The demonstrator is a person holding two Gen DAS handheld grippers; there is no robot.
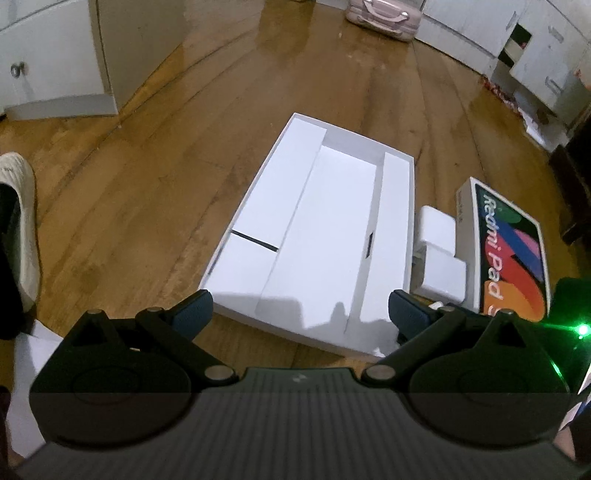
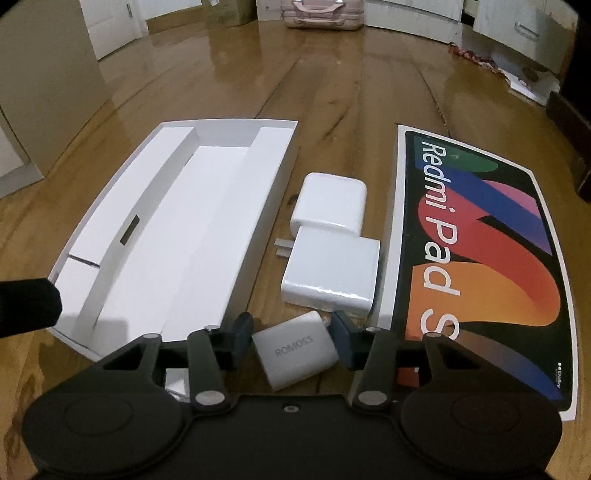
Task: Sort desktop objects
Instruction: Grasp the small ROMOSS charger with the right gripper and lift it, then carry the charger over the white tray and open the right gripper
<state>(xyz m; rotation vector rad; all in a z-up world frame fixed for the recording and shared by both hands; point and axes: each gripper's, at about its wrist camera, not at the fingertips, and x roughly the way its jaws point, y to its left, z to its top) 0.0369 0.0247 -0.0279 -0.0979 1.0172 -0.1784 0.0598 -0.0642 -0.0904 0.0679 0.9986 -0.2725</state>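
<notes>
An open white box (image 1: 325, 229) (image 2: 177, 221) with card dividers lies on the wooden floor. Right of it lie two white chargers (image 2: 330, 205) (image 2: 332, 275), also in the left wrist view (image 1: 437, 229) (image 1: 443, 275). A small white ROMOSS charger (image 2: 295, 350) lies between the fingers of my right gripper (image 2: 293, 338), which is open around it with small gaps on both sides. The Redmi Pad box lid (image 2: 480, 266) (image 1: 506, 254) lies at the right. My left gripper (image 1: 299, 310) is open and empty over the box's near edge.
A pink suitcase (image 2: 321, 14) (image 1: 384, 14) stands at the far end of the floor. White cabinets (image 1: 55, 55) line the left and back. A white shoe (image 1: 18, 225) is at the left. Papers and wrapping (image 2: 517, 70) lie at the far right.
</notes>
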